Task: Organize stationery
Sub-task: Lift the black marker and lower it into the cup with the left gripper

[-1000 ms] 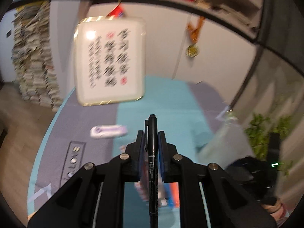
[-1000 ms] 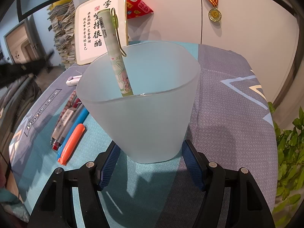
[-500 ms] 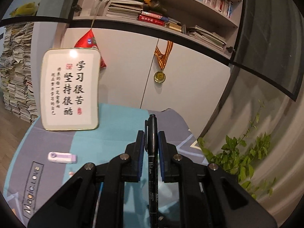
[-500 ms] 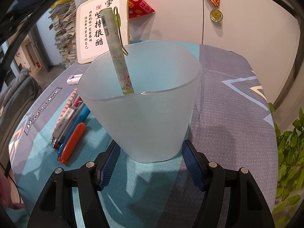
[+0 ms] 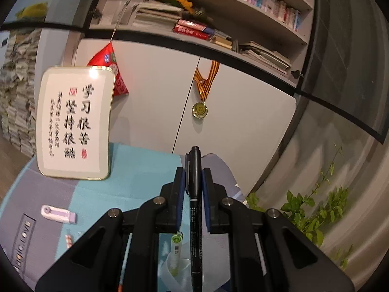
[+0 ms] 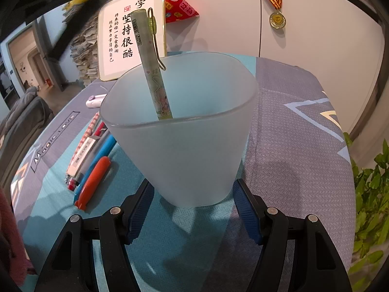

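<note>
My left gripper (image 5: 193, 170) is shut on a black pen (image 5: 195, 206), which lies lengthwise between the blue pads with its cap end sticking out past the tips. Under that gripper, low in the left wrist view, the frosted cup (image 5: 180, 271) shows with a green patterned pen (image 5: 175, 250) standing in it. In the right wrist view the same frosted cup (image 6: 184, 131) stands on the tablecloth, and the green pen (image 6: 155, 82) leans against its left rim. My right gripper (image 6: 193, 182) is shut on the cup low down, one blue pad on each side.
Left of the cup lie an orange pen (image 6: 93, 182), a blue pen (image 6: 102, 153) and other pens (image 6: 82, 155). A lilac correction tape (image 5: 58, 215) lies further back, before a framed calligraphy board (image 5: 73, 124). A plant (image 6: 369, 194) stands past the table's right edge.
The left gripper has carried the black pen to the right and tipped upward; the cup with the green pen now shows beneath it. The right gripper and cup have stayed still.
</note>
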Tool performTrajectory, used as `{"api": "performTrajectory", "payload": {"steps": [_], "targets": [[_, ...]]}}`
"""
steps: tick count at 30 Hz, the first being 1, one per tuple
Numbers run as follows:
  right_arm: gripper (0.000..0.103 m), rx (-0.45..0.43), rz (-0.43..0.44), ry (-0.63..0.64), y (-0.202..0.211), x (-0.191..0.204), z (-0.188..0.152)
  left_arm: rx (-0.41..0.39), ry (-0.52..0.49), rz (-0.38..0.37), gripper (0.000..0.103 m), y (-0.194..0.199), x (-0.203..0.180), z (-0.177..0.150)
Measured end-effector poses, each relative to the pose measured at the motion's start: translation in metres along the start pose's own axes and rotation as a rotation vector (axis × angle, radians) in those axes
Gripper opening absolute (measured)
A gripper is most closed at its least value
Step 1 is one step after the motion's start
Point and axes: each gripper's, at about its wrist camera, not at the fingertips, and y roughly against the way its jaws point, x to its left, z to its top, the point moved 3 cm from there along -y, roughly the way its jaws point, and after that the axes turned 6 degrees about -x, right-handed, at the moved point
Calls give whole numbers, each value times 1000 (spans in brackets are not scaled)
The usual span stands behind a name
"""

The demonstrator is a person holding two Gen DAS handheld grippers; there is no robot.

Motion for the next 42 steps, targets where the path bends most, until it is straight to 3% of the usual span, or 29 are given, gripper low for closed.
{"api": "performTrajectory", "payload": {"steps": [13, 34, 42], "targets": [[69, 0, 0, 0, 0, 1, 0, -77, -85, 19, 12, -1, -8, -11], [69, 1, 3, 7, 1, 3, -1, 1, -97, -19, 13, -9, 3, -29], [69, 2, 5, 3, 0, 3, 1, -13, -97, -38, 13, -3, 0, -27]]}}
